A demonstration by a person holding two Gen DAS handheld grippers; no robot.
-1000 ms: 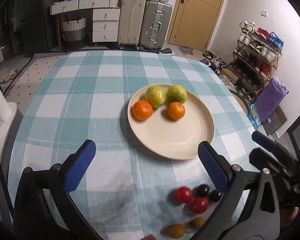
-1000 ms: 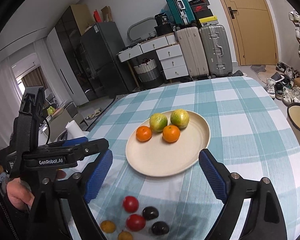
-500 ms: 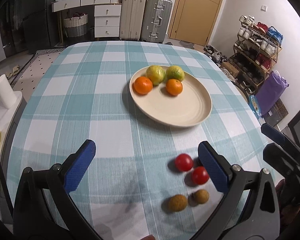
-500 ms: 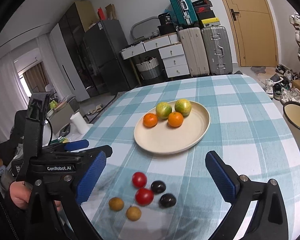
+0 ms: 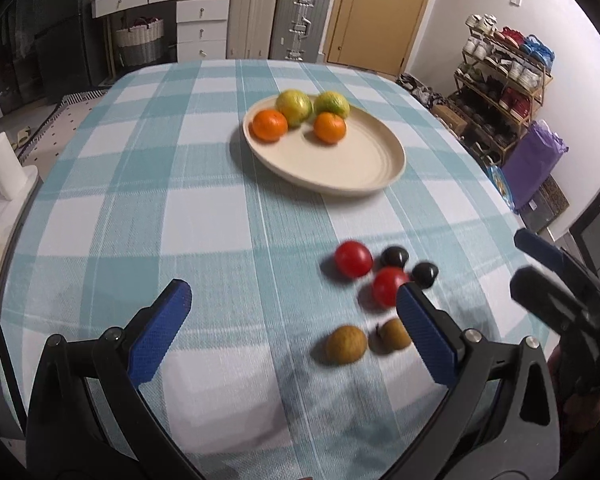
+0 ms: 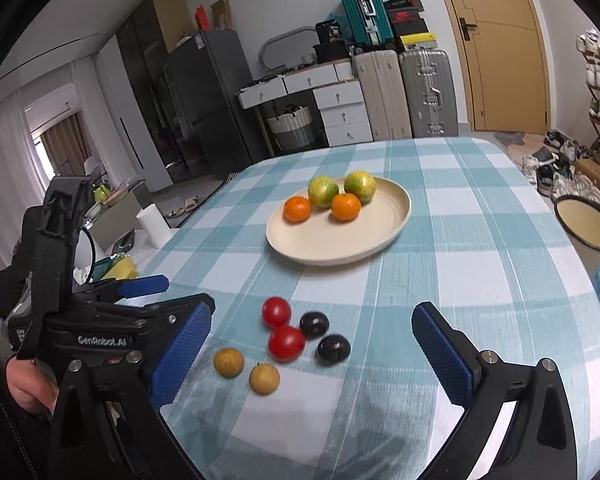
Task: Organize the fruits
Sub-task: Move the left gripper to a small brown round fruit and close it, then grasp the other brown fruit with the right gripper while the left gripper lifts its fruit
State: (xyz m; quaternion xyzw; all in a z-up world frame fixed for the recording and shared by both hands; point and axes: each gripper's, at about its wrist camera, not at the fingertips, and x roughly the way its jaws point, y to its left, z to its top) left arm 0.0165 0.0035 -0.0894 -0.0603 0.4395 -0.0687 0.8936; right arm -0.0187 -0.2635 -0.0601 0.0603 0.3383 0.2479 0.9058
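Note:
A cream plate (image 5: 340, 168) (image 6: 352, 240) on the checked tablecloth holds two oranges (image 5: 270, 125) (image 6: 345, 206) and two green-yellow citrus fruits (image 5: 294, 103) (image 6: 323, 192). Nearer to me lie two red tomatoes (image 5: 353, 258) (image 6: 276, 311), two dark plums (image 5: 394, 256) (image 6: 333, 348) and two brown longans (image 5: 346, 344) (image 6: 228, 362), all loose on the cloth. My left gripper (image 5: 292, 332) is open and empty, just left of the small fruits. My right gripper (image 6: 312, 354) is open and empty, its jaws standing either side of the small fruits.
The table (image 5: 140, 216) edge drops off close on the right, with a shoe rack (image 5: 504, 76) and purple bag (image 5: 534, 168) beyond. A white paper roll (image 5: 2, 168) stands off the left side. A cream bin (image 6: 588, 232) sits on the floor at right.
Both grippers have pulled back and up from the plate, bringing all the small fruits into full view. Both stay open. No fruit has moved.

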